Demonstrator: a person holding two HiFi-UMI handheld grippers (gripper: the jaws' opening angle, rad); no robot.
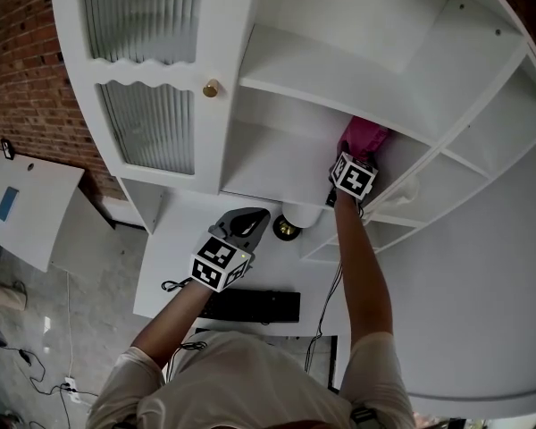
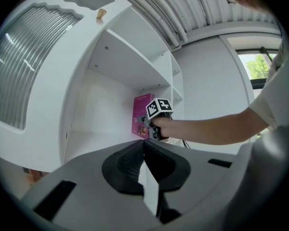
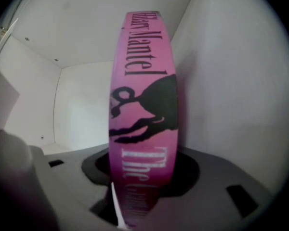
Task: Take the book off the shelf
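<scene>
A pink book (image 1: 364,138) stands upright at the right end of a white shelf (image 1: 277,172), close to the side wall. In the right gripper view its spine (image 3: 143,105) fills the middle, and my right gripper (image 3: 142,177) has a jaw on each side of it; I see no pad pressing on it. The left gripper view shows the book's cover (image 2: 141,114) with the right gripper (image 2: 147,129) at its near edge. My left gripper (image 1: 248,222) hangs lower, in front of the shelving, with its jaws together on nothing (image 2: 144,146).
The shelf unit has a ribbed-glass door (image 1: 147,123) with a brass knob (image 1: 212,88) at the left and more open compartments at the right. Below, a white desk (image 1: 174,257) bears a black keyboard (image 1: 250,306) and a white round object (image 1: 299,214).
</scene>
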